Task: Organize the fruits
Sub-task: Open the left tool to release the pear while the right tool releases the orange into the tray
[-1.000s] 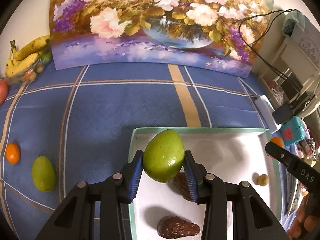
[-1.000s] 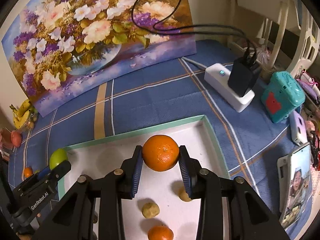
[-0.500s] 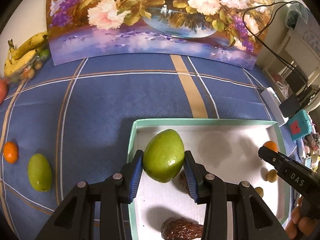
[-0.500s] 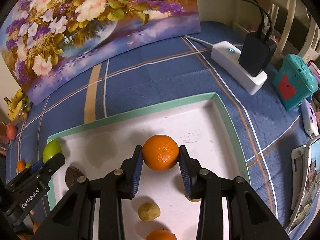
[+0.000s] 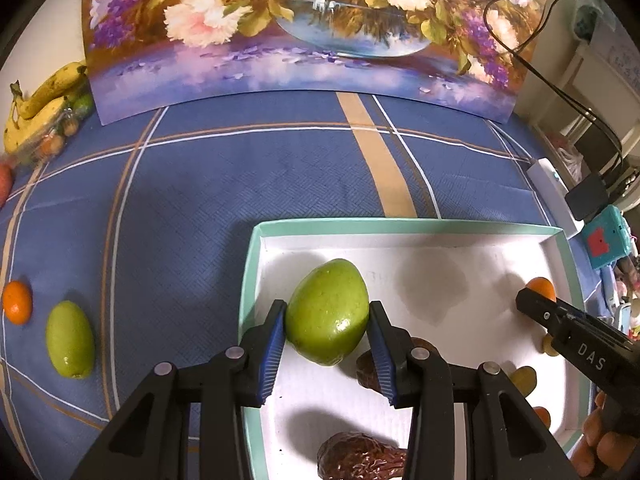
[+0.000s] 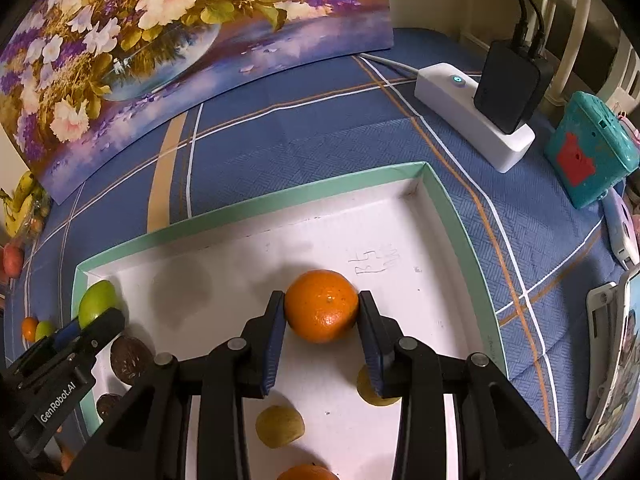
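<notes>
Left tongs [image 5: 327, 334] are clamped on a green mango [image 5: 328, 312], held btwn the blue pads at lower centre of the left wrist view, over the left part of a white tray w/ mint-green rim [image 5: 400, 226]. Whether the mango touches the tray floor cannot be told. Right tongs [image 6: 321, 330] are clamped on an orange [image 6: 321, 305] at centre of the right wrist view, over the tray's middle-right part; contact w/ the floor cannot be told either.

Inside the tray, two dark brown wrinkled fruits are seen in the left wrist view: one [image 5: 366, 368] just behind the right pad, another [image 5: 360, 458] at the bottom edge. In the right wrist view, a small yellowish fruit [image 6: 280, 426] lies at lower centre, a second one [image 6: 372, 394] is partly hidden by the right finger, and another orange [image 6: 306, 473] is cut by the bottom edge.

Outside the tray, at lower left of the left wrist view, a second green mango [image 5: 70, 339] and a small orange [image 5: 17, 302] lie near each other on the blue plaid tablecloth [image 5: 200, 200]. Bananas [image 5: 40, 100] are seen at upper left, beside a floral painting [image 5: 312, 28] across the top. At upper right of the right wrist view, a white power strip [image 6: 460, 112] carries a black adapter [image 6: 508, 88], w/ a teal box [image 6: 588, 152] nearby.
</notes>
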A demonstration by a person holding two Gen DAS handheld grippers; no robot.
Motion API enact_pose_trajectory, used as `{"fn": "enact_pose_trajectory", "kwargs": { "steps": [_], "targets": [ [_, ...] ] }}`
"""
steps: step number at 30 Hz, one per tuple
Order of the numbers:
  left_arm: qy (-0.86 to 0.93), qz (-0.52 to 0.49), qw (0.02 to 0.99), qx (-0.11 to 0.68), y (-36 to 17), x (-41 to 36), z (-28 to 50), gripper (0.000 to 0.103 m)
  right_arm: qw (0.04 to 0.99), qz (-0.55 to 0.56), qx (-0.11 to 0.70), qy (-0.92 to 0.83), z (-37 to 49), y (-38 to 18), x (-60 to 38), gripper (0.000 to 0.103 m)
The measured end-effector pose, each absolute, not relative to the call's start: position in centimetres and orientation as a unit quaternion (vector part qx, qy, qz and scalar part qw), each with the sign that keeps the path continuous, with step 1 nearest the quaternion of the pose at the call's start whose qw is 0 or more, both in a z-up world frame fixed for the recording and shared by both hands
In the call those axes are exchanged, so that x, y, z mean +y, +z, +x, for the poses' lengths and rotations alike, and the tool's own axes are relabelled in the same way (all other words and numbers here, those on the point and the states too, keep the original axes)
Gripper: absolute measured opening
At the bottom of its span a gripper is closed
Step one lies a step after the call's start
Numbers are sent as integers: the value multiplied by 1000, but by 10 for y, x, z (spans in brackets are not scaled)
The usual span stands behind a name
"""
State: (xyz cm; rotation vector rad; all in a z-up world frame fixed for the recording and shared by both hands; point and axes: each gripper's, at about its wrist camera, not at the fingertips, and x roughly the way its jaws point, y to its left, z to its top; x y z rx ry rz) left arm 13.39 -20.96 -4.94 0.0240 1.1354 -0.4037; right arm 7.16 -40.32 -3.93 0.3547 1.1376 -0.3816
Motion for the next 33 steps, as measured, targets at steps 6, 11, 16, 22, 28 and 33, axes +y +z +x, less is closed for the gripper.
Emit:
{"fn": "enact_pose_trajectory", "kwargs": {
  "steps": [6, 11, 16, 22, 28, 33],
  "targets": [
    [-191, 2, 817, 544, -48, -209, 135, 44, 812, 153, 535, -177, 73, -37, -402, 37],
    [-191, -5, 807, 559, -42, -208, 137, 48, 812, 154, 535, -177, 73, -35, -401, 38],
    [-185, -2, 801, 569, -34, -206, 134, 53, 816, 144, 533, -171, 72, -28, -397, 46],
    [-188, -21, 801, 568, -18, -197, 130, 54, 830, 134, 515, -167, 68, -4, -394, 46],
    [-179, -52, 805, 564, -4, -179, 127, 57, 841, 120, 503, -159, 63, 15, -387, 46],
    [-162, -62, 810, 560, 6, -163, 125, 57, 842, 106, 509, -145, 65, 16, -378, 46]
  ]
}}
